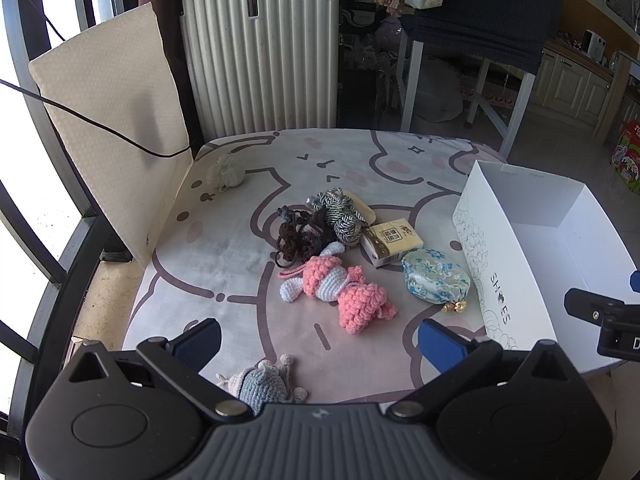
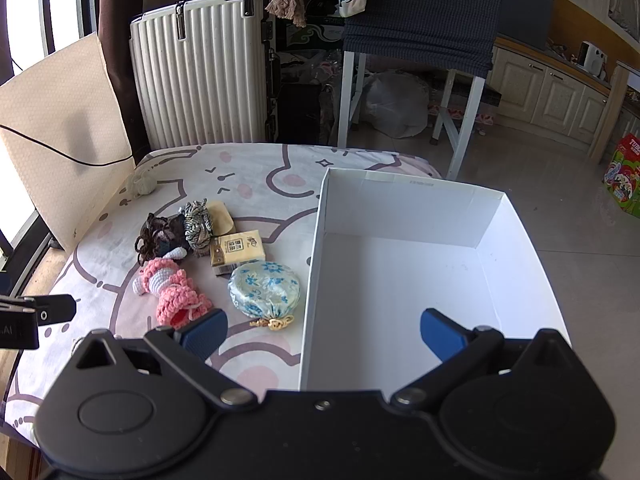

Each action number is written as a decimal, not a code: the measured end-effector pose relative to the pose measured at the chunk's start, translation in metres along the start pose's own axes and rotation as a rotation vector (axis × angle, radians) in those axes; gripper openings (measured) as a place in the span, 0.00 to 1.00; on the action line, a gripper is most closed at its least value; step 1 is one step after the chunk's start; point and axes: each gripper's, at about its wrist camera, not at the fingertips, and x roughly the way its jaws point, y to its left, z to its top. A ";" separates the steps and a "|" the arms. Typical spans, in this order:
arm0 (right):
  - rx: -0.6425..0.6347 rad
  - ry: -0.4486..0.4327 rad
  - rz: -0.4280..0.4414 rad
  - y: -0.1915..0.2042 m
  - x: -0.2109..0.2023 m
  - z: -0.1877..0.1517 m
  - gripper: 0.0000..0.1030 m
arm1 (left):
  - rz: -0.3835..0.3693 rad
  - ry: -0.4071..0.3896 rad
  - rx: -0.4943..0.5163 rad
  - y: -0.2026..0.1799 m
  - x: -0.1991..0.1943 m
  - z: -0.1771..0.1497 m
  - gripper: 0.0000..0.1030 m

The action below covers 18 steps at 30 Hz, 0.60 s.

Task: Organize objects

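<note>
A pink and white crochet doll lies mid-table. Beside it are a blue floral pouch, a yellow tissue pack, a grey-white rope knot and a dark brown crochet piece. A grey-blue crochet toy lies by my left gripper, which is open and empty. My right gripper is open and empty over the near left wall of the white shoe box, which holds nothing.
A cream yarn ball sits at the table's far left. A beige board leans at the left edge. A white suitcase and a chair with blue cloth stand behind the table.
</note>
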 end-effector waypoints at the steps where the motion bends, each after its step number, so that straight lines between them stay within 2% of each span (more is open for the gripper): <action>1: -0.001 0.000 0.001 0.000 0.000 0.000 1.00 | 0.000 0.000 0.000 0.000 0.000 0.000 1.00; 18: -0.006 0.002 0.010 0.000 0.001 -0.001 1.00 | -0.004 0.000 0.007 0.000 0.000 0.001 1.00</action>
